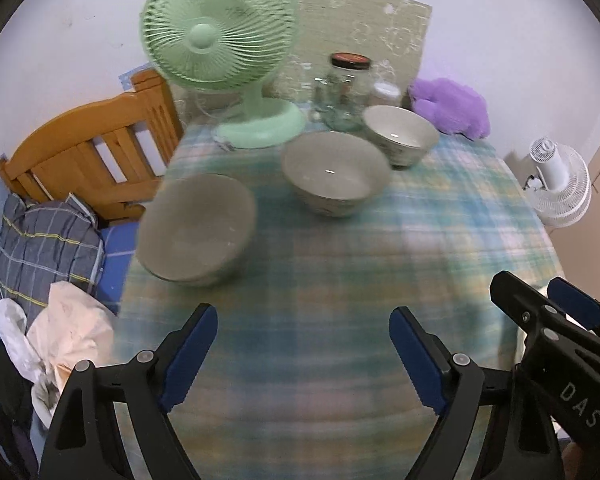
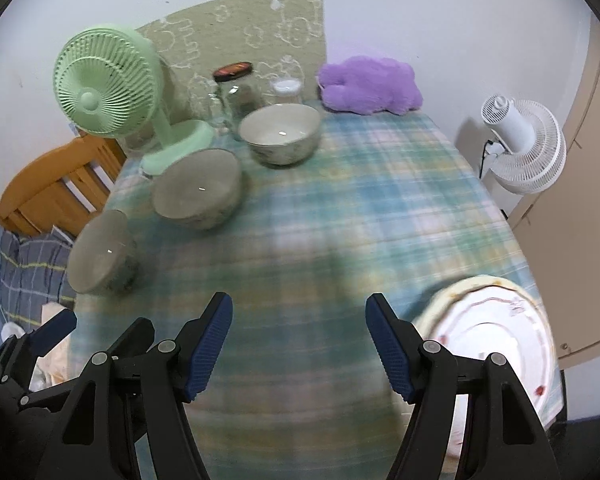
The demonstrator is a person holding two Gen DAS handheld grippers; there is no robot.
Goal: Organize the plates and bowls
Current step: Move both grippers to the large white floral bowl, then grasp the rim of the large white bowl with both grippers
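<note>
I am looking down on a table [image 2: 340,208] where three bowls are sitting in a diagonal row: the nearest bowl [image 2: 100,254] at the left edge, the middle bowl [image 2: 198,188] behind it, the far bowl [image 2: 280,134] further back. Behind them a desk fan [image 2: 108,84] is standing left of a jar [image 2: 238,90], and a soft toy [image 2: 370,84] is lying at the far right. A stack of plates [image 2: 496,332] is resting at the near right edge, beside my right gripper [image 2: 300,344].

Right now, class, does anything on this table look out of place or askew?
Yes. The nearest bowl sits at the table's left edge, apparently tilted. The plate rests at the right edge, possibly overhanging. Motion blur prevents certainty. Nothing spilled or broken shows.
</note>
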